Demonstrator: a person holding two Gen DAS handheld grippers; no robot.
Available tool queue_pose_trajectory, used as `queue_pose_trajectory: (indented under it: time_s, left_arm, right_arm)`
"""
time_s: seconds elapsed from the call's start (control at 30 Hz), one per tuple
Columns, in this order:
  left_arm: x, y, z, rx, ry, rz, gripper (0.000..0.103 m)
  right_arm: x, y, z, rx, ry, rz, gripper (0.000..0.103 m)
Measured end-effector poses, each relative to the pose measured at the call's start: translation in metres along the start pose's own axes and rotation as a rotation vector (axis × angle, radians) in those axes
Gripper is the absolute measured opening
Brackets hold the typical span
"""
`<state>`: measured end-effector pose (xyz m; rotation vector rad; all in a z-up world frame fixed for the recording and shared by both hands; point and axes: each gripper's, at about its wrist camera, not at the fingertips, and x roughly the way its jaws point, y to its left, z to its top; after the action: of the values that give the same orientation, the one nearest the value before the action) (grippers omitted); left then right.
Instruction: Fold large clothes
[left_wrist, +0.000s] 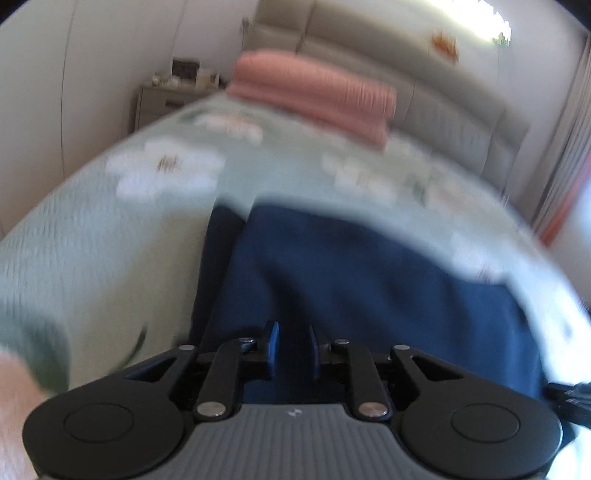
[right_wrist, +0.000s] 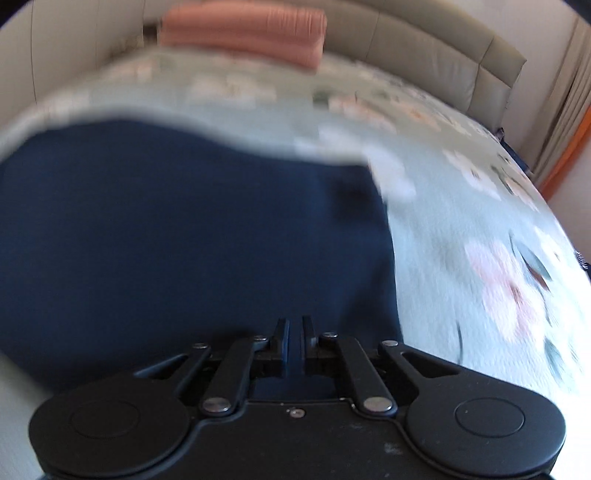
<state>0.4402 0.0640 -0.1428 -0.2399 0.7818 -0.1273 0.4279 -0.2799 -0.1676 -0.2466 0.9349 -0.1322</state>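
Note:
A large dark blue garment lies spread on a pale green flowered bedspread. It also fills the left and middle of the right wrist view. My left gripper is nearly closed at the garment's near left edge, with blue cloth between its fingers. My right gripper is closed to a narrow gap at the garment's near right edge, with blue cloth in the gap. Both views are blurred by motion.
A folded pink blanket lies at the head of the bed, also in the right wrist view. A padded grey headboard stands behind it. A bedside cabinet stands at far left. Curtains hang at right.

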Motion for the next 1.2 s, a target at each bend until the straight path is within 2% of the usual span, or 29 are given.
queue_pose_trajectory:
  time_s: [0.07, 0.17, 0.23, 0.3, 0.4, 0.53, 0.63, 0.73, 0.77, 0.83, 1.0, 1.07, 1.13, 1.2]
  left_arm:
    - [0.004, 0.013, -0.016, -0.013, 0.022, -0.002, 0.01]
    - [-0.012, 0.031, -0.019, -0.087, 0.028, -0.015, 0.009]
    - [-0.027, 0.038, -0.019, -0.128, 0.034, 0.005, 0.01]
    - [-0.045, 0.045, -0.019, -0.179, 0.03, 0.012, 0.014]
    - [-0.067, 0.054, -0.022, -0.229, 0.021, 0.045, 0.026]
    - [-0.079, 0.064, -0.036, -0.333, 0.052, 0.026, 0.033]
    - [-0.079, 0.069, -0.052, -0.432, 0.074, -0.028, 0.048]
    - [-0.066, 0.079, -0.064, -0.579, 0.101, -0.122, 0.047]
    - [-0.062, 0.081, -0.068, -0.611, 0.095, -0.142, 0.047]
    - [-0.055, 0.079, -0.07, -0.606, 0.073, -0.129, 0.048]
    - [-0.042, 0.074, -0.078, -0.68, 0.043, -0.144, 0.056]
    - [-0.046, 0.069, -0.08, -0.687, 0.043, -0.126, 0.056]
    - [-0.05, 0.064, -0.082, -0.701, 0.051, -0.115, 0.057]
    - [-0.049, 0.064, -0.09, -0.769, 0.051, -0.147, 0.062]
  right_arm:
    - [0.01, -0.012, -0.022, 0.01, 0.062, -0.032, 0.0]
    - [-0.002, -0.028, -0.03, -0.005, 0.107, -0.075, 0.0]
    - [-0.011, -0.031, -0.023, -0.016, 0.109, -0.065, 0.0]
    - [-0.024, -0.024, -0.006, -0.041, 0.016, -0.005, 0.0]
    - [-0.035, 0.006, 0.026, -0.093, -0.165, 0.146, 0.002]
    - [-0.022, 0.064, 0.055, -0.129, -0.195, 0.274, 0.002]
    - [-0.023, 0.094, 0.054, -0.16, -0.231, 0.285, 0.002]
    - [-0.025, 0.11, 0.047, -0.178, -0.267, 0.24, 0.002]
    - [-0.024, 0.112, 0.045, -0.172, -0.263, 0.236, 0.002]
    - [-0.021, 0.112, 0.043, -0.131, -0.241, 0.243, 0.002]
    - [-0.028, 0.104, 0.037, 0.049, -0.154, 0.306, 0.002]
    - [-0.034, 0.097, 0.04, 0.102, -0.157, 0.336, 0.003]
    - [-0.046, 0.092, 0.036, 0.141, -0.199, 0.386, 0.003]
    - [-0.045, 0.095, 0.036, 0.147, -0.193, 0.409, 0.003]
